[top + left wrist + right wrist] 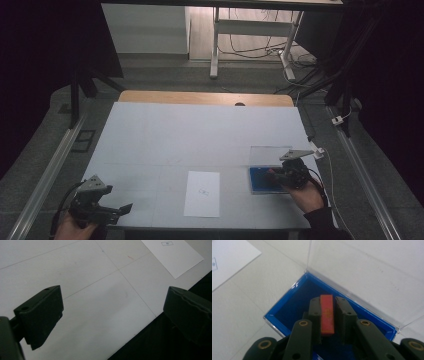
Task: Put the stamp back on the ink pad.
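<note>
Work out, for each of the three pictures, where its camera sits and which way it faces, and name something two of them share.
High view: above the person's side, looking forward and down on the table; both forearms, left gripper and right gripper show.
Left gripper view: rides the left gripper, facing the table's near edge and white sheet; jaws wide apart.
Right gripper view: rides the right gripper, facing down into the blue box; jaws around a red block.
Shared: the white sheet, in all three.

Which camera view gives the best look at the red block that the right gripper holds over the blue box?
The right gripper view: the red block stands close and sharp between the right gripper jaws, above the blue box. In the high view it is a small red spot at the gripper. The left gripper view looks at the table.
</note>
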